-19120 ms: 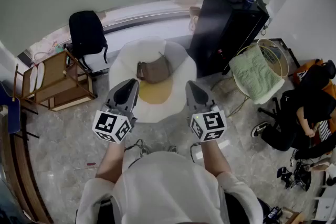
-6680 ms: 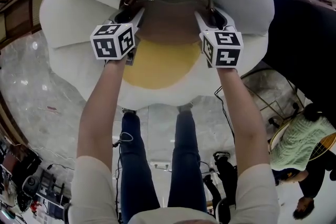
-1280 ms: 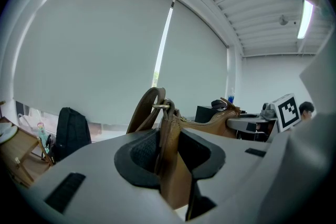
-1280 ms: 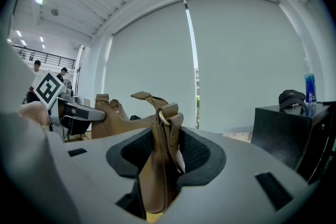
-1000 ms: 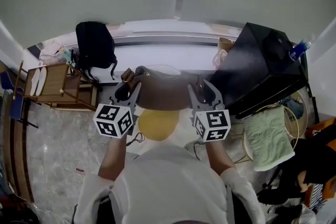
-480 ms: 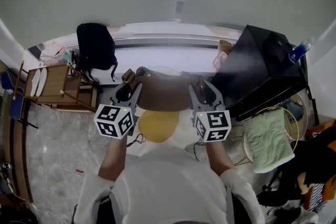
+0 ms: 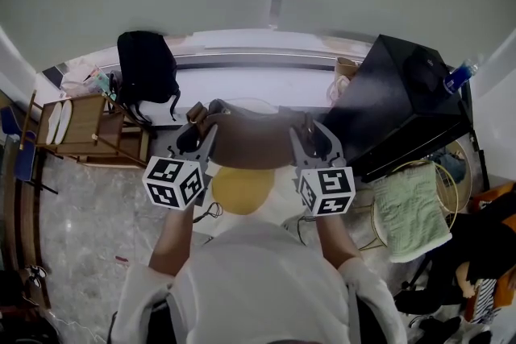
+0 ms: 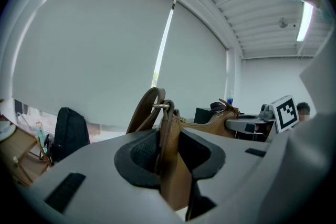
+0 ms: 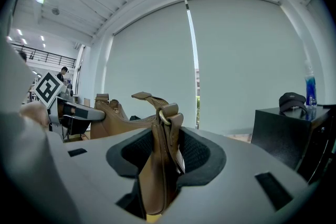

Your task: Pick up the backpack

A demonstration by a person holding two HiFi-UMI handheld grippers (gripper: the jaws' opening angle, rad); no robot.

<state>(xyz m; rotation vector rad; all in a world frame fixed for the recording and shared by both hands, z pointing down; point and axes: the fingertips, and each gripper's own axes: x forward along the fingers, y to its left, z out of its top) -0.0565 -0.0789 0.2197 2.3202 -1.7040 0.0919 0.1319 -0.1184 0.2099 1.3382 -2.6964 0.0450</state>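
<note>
I count one brown bag (image 7: 250, 142), two tools: left tool (image 7: 201, 125) grips bag's left end, right tool (image 7: 310, 129) its right; one black backpack (image 7: 146, 68) beyond.

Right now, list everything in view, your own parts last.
brown leather bag: one, brown, held between both grippers
black fabric backpack: one, black, against window sill, left
wooden slatted rack: one, tan, floor left
black box-shaped cabinet: one, black, right
blue plastic bottle: one, blue, on cabinet
green knitted cushion: one, green, lower right
yellow round cushion: one, yellow, under bag
left gripper: one, grey, fingers clamp bag's left end
right gripper: one, grey, fingers clamp bag's right end
</note>
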